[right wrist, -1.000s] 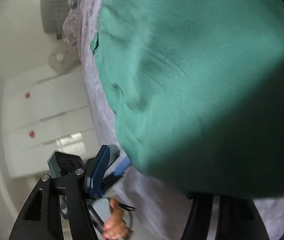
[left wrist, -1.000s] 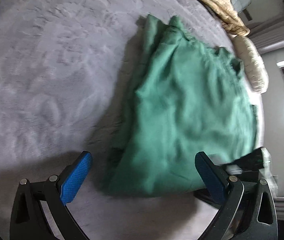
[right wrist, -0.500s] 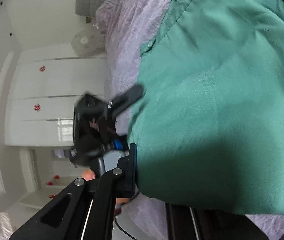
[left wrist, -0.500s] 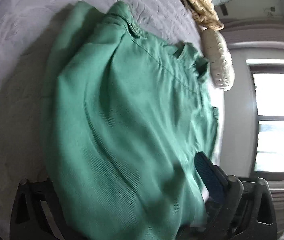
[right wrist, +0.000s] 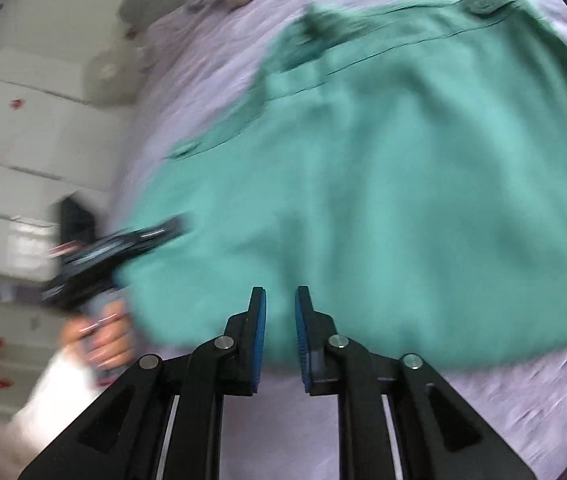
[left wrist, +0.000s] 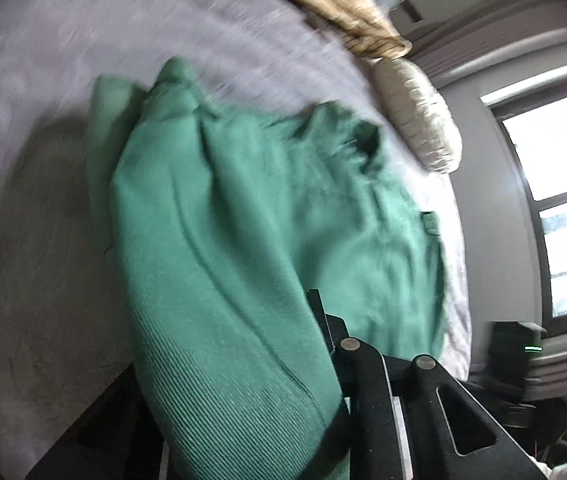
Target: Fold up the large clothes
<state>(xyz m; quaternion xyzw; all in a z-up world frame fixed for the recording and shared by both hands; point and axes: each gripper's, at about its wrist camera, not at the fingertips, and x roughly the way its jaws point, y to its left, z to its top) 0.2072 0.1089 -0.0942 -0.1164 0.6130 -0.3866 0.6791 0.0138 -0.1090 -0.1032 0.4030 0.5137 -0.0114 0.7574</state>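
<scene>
Covering most of the scene, the lilac bedspread (right wrist: 463, 412) is your landmark: a broad, matte, faintly embossed surface, blurred in both views. On it lies the green garment (right wrist: 403, 184), a large soft piece with a finely ribbed weave where it comes close to the lens, stitched seam lines, a buttoned tab at its far edge and a small flap pocket on its side. Most of it rests spread on the bedspread; one thick fold rises off it toward your left gripper (left wrist: 323, 320). That fold drapes over the left tongs and hides one finger entirely; the jaws are closing with the cloth bunched between them and appear to pinch it. At the far edge of the bedspread sit a tan knitted throw (left wrist: 335, 4) and a cream ribbed cushion (left wrist: 419, 116). Your right gripper (right wrist: 280, 312) hangs above the garment's near hem, its blue textured pads standing narrow and easing apart, with nothing between them. Beside the bedspread's edge, your left hand (right wrist: 103, 336) grips the other tool's handle.
</scene>
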